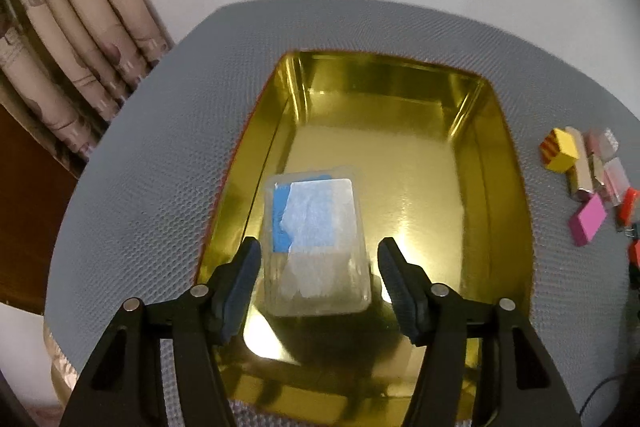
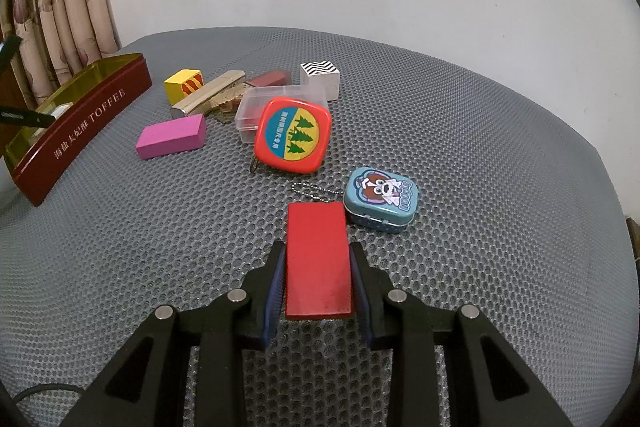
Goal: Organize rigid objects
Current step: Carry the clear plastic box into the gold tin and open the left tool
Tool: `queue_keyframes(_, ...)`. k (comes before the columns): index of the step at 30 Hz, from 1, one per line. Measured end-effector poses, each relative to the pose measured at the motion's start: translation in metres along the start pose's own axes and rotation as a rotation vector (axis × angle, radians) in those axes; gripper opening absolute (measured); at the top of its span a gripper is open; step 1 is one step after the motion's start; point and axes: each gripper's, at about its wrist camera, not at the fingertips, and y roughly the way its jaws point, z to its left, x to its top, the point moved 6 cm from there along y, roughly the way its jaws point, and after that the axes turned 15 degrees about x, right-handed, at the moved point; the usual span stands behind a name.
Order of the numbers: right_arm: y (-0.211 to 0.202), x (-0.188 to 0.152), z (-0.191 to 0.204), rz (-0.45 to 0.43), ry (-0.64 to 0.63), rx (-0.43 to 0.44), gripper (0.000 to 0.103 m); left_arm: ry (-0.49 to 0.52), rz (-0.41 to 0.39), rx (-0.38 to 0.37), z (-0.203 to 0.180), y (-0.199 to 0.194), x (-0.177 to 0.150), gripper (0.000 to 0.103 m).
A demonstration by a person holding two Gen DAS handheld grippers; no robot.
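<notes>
We are keeping our left claw (image 1: 318, 273) apart over the clear plastic box (image 1: 316, 247) in the golden tin (image 1: 504, 163); our right claw (image 2: 318, 267) is clamping the red wooden block (image 2: 318, 263).

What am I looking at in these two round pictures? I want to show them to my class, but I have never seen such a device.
A person holds a hand tool with two fingers in each hand, and each tool carries a wide-angle camera looking along its fingers.

The left camera looks down into a gold-lined tin. The left gripper is open, with a clear plastic box lying in the tin between its fingers.

The right camera looks across a grey mesh mat. The right gripper is shut on a red block. On the mat lie a pink block, a red tape measure, a small blue tin, cubes and other small things.
</notes>
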Motion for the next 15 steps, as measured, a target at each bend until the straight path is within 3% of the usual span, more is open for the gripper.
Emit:
queue_keyframes(6,-0.001,-0.001,0.001,0.001,0.004,-0.020,0.030,-0.045,-0.080,0.041,0.012,-0.033,-0.012,0.067)
queue_keyframes(15,-0.009,0.002,0.009,-0.016,0.093,-0.027,0.030,-0.152,-0.090,0.019,0.036,-0.047,-0.027,0.071)
